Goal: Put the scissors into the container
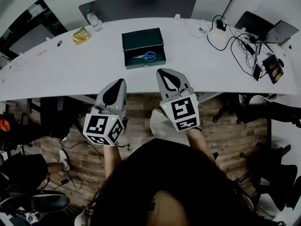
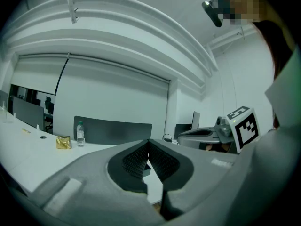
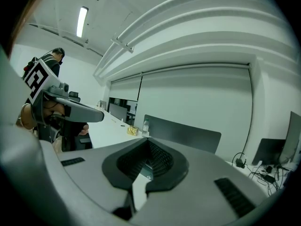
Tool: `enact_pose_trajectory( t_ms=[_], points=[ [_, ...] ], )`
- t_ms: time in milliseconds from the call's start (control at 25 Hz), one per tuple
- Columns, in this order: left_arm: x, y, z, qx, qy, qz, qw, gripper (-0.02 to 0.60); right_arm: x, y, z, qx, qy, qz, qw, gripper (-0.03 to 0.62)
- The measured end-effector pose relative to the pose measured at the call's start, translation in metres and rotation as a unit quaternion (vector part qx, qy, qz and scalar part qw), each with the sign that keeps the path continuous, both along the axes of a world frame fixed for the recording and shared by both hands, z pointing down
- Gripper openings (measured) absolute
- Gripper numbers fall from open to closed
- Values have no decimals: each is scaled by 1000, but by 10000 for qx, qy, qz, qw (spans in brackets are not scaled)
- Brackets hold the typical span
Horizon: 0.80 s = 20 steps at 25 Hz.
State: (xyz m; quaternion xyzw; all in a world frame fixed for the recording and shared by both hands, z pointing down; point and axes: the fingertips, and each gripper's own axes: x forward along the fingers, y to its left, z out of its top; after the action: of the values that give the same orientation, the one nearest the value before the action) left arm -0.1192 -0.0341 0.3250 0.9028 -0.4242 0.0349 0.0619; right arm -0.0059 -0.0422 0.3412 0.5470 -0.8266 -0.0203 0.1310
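Closed right gripper (image 1: 161,71); blue-handled scissors (image 1: 146,56) lie inside container (image 1: 141,65) (dark green).

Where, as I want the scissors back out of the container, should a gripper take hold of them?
Probably at the blue handles, coming straight down from above: the scissors lie flat on the floor of the container, whose walls block any sideways approach, and the handles are the widest part to close the jaws on.
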Motion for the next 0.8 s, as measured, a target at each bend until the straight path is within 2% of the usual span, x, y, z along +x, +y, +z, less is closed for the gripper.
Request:
enact_pose_trajectory(
  t_ms=[360,800],
  points=[
    [2,17,-1,-7,125,25,9999,11,5,19,-1,64,183,49,9998,9],
    [11,38,-2,16,149,90,9998,11,16,39,0,77,93,149,9998,9]
  ],
)
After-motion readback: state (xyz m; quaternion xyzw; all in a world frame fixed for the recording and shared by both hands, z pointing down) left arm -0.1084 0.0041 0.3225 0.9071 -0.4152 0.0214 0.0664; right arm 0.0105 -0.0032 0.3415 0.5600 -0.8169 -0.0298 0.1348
